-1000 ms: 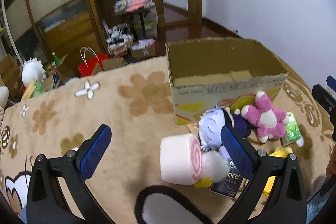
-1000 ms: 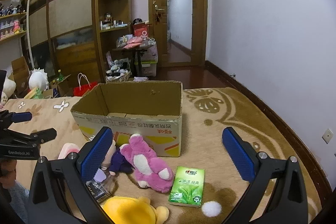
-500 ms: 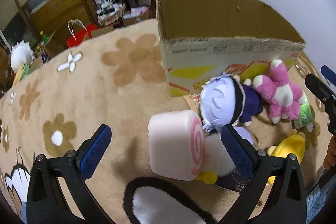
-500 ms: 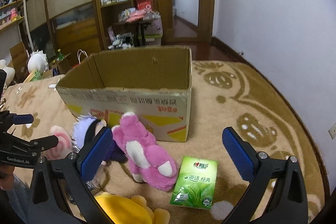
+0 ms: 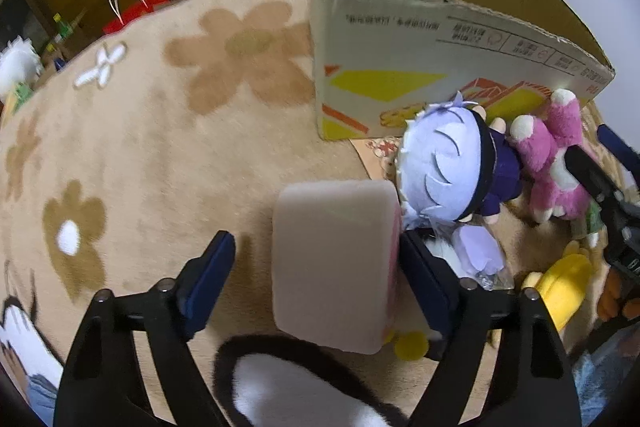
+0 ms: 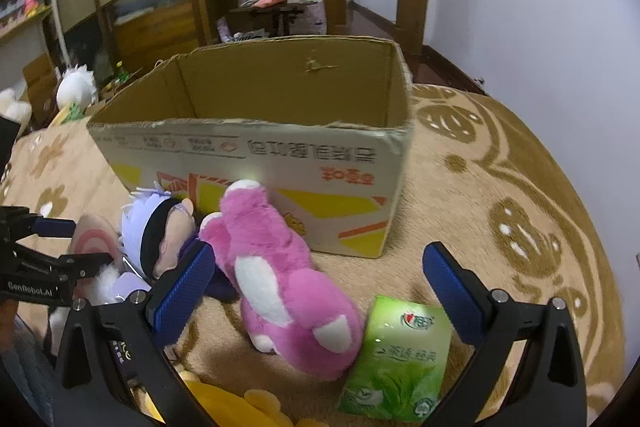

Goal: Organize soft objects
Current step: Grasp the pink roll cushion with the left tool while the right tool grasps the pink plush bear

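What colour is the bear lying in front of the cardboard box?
Pink with white patches; the bear shows best in the right wrist view.

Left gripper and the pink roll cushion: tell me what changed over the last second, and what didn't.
The left gripper came down over the pink roll cushion, which now sits between its fingers; the jaws have just been closing, with a gap left on one side. The right gripper dropped toward the pink plush, open. Cushion, plush, white-haired doll and cardboard box stayed put.
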Demonstrator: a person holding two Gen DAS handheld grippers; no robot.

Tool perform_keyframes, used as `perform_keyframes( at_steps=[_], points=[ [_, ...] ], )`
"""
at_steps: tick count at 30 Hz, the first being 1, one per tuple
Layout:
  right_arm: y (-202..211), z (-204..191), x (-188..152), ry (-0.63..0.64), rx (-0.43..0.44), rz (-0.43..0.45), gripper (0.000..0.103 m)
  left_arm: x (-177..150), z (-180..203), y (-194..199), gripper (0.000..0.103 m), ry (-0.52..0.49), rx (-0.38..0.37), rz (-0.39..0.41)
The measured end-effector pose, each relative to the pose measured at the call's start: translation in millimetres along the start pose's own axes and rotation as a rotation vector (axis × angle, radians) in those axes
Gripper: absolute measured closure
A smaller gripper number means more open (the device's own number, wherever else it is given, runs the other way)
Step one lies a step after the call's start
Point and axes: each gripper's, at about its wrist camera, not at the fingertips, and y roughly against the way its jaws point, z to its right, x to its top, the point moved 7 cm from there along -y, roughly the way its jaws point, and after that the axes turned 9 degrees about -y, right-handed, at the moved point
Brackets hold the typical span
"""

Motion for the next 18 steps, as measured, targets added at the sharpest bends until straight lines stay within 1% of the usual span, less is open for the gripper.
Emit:
perform_keyframes(
  at_steps=[1,2,4,6,7,10,12,14,15,18],
  points=[
    [-1,-2,-1,0.007,0.002,-0.003,0.002,0,1,-1,0.031,0.000,-0.015,-0.005],
    [-2,-3,-2,0.017,-0.002,-0.009,0.006,0,1,-2,0.034,-0.002,-0.022,-0.010],
    [-6,-5,-5,0.038,-0.008,-0.023,0.012,0,5,-3,0.047,-0.017,-0.038,-0.016],
    [-9,-5,-7,0.040,0.012,-0.039,0.020,0,9,-2,0.052,-0.038,-0.039,-0.014],
    [-10,-5,-8,0.034,0.021,-0.046,0.021,1,11,-1,0.055,-0.050,-0.032,-0.009],
    [-14,-7,-10,0.027,0.060,-0.076,0.035,2,13,2,0.058,-0.058,-0.029,-0.002],
    [-17,-9,-13,0.020,0.088,-0.102,0.050,3,14,2,0.059,-0.056,-0.027,0.005],
    [-17,-10,-16,0.022,0.091,-0.110,0.055,4,13,5,0.060,-0.056,-0.015,0.015],
    [-16,-10,-16,0.025,0.089,-0.107,0.060,3,14,7,0.061,-0.057,-0.011,0.022],
    [-8,-14,-14,0.016,0.099,-0.103,0.064,1,19,19,0.061,-0.061,0.006,0.056]
  ],
)
